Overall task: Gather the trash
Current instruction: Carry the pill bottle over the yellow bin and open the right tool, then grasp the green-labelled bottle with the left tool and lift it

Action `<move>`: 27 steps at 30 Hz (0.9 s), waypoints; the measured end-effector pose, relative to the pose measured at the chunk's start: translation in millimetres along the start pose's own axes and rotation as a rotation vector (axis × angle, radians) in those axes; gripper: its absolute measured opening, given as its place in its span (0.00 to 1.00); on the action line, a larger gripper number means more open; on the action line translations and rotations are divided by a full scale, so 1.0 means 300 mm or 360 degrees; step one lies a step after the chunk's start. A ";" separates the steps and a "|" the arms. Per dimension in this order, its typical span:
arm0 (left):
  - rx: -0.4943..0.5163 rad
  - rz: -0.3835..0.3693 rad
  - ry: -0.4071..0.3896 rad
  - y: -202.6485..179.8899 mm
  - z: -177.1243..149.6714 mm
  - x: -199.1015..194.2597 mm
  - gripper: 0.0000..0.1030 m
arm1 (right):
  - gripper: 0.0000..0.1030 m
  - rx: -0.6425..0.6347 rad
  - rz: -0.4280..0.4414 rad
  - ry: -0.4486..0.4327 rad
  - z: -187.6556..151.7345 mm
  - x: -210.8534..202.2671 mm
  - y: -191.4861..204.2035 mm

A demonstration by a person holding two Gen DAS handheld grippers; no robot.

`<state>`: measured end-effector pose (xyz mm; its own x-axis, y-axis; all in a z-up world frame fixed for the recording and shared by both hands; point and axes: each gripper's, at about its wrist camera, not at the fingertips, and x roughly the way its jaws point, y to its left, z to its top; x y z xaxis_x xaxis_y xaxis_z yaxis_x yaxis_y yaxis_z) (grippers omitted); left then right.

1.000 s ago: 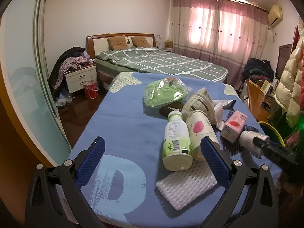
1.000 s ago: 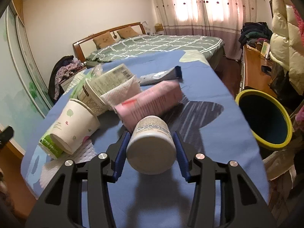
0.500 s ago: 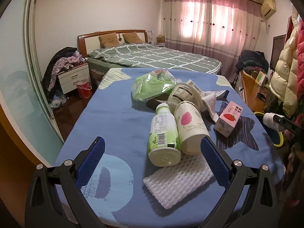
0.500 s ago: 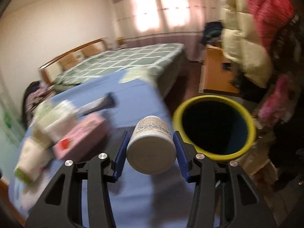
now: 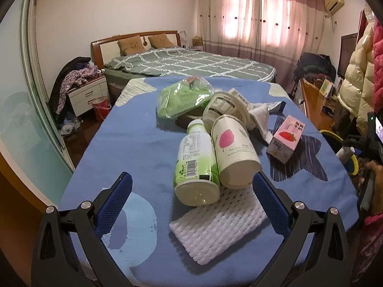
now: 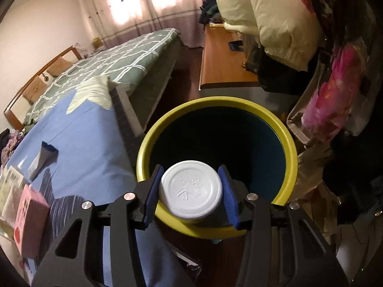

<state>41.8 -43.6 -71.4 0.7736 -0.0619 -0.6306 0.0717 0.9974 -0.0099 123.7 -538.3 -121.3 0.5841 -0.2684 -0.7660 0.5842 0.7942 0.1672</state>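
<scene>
My right gripper (image 6: 190, 192) is shut on a white plastic cup (image 6: 190, 189), held bottom-up over the near rim of the yellow-rimmed trash bin (image 6: 290, 143). My left gripper (image 5: 191, 201) is open and empty above the near end of the blue table (image 5: 134, 138). Ahead of it lie a green-labelled bottle (image 5: 195, 165), a paper cup with a pink print (image 5: 233, 150), a white foam net (image 5: 217, 222), a pink carton (image 5: 286, 138), a green bag (image 5: 182, 98) and another paper tub (image 5: 222, 110). The bin's rim also shows at the right in the left wrist view (image 5: 331, 134).
A bed with a green checked cover (image 5: 191, 62) stands behind the table. A wooden desk (image 6: 222, 59) and hanging coats (image 6: 275, 12) are beside the bin. A nightstand (image 5: 88, 95) with clothes and a red bucket (image 5: 101, 106) are at the far left.
My right gripper swung with the cup from the table to above the bin and tipped downward. My left gripper shifted slightly over the table, still open.
</scene>
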 end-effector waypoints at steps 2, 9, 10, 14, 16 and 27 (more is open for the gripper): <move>0.0006 0.0003 0.0019 -0.001 -0.005 0.017 0.96 | 0.45 0.0000 -0.0007 0.0008 0.003 0.006 0.009; 0.0041 -0.0006 0.0082 -0.010 -0.028 0.086 0.96 | 0.45 0.0007 -0.0022 0.0005 0.007 0.011 0.011; 0.0037 -0.0011 0.0093 -0.006 -0.031 0.096 0.96 | 0.45 0.0003 -0.0025 0.0002 0.008 0.011 0.014; 0.0007 -0.0015 0.0133 0.016 -0.039 0.140 0.95 | 0.45 -0.0016 -0.0033 -0.0009 0.007 0.008 0.022; -0.0016 -0.0013 0.0150 0.031 -0.043 0.163 0.87 | 0.45 -0.0019 -0.0035 -0.0015 0.007 0.006 0.026; -0.0072 -0.0183 0.0133 0.055 -0.030 0.223 0.52 | 0.45 -0.0034 -0.0024 -0.0012 0.010 0.011 0.034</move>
<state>89.1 -30.9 -120.7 0.7067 -0.1742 -0.6858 0.1267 0.9847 -0.1197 133.4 -532.6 -120.2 0.5794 -0.2844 -0.7638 0.5809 0.8015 0.1422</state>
